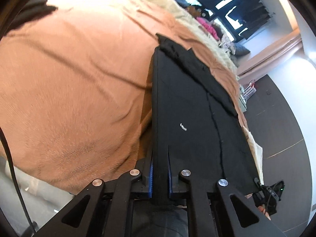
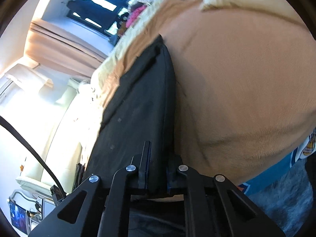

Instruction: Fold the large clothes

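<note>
A large black garment (image 1: 189,106) lies stretched along the right side of a bed covered in orange-brown fabric (image 1: 75,75). My left gripper (image 1: 160,169) is shut on its near edge, with black cloth pinched between the blue-lined pads. In the right wrist view the same black garment (image 2: 136,106) runs away from me, and my right gripper (image 2: 158,167) is shut on its near edge, cloth filling the gap between the fingers. A small white mark (image 1: 183,127) shows on the black cloth.
A cream blanket (image 1: 197,21) lies at the bed's far end with pink clothes (image 1: 209,27) beyond. Dark floor (image 1: 280,118) runs right of the bed. A cream sofa (image 2: 65,122) stands left, and blue patterned fabric (image 2: 276,173) lies at the bed's near right.
</note>
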A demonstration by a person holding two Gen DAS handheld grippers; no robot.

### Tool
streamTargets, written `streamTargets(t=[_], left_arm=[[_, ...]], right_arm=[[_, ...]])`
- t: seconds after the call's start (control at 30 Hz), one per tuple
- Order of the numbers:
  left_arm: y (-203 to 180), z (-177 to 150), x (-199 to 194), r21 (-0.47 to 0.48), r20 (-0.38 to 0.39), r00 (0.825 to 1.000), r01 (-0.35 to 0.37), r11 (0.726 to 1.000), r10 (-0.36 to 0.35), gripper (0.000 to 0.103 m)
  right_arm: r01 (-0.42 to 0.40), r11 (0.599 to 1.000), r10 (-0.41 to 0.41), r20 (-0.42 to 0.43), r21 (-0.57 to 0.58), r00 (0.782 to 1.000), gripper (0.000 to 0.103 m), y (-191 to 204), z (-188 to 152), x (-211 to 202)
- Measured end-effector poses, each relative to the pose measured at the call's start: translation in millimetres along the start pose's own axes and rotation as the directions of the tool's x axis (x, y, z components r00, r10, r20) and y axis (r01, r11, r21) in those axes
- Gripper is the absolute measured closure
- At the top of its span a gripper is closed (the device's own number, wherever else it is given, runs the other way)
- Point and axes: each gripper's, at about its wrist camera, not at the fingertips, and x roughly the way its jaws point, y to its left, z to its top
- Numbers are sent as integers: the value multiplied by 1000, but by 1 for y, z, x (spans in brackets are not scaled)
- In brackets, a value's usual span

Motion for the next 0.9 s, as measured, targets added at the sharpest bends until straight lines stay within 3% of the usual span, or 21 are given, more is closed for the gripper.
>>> streamTargets(t=[0.43,0.7,0.9], left_arm=[[-24,-11,-97,42,138,989,42,998,-47,94],[-49,-17,-170,74,254,960,103,992,-119,93],[-52,-33,-216,81,312,933,163,983,-180,93]], right_arm=[[-108,991,116,96,-82,989,96,47,-28,-65],[-164,971,191,146,-175,971,96,68,-53,-110],[-199,959,235,177,-200,956,96,63,-76,-136]])
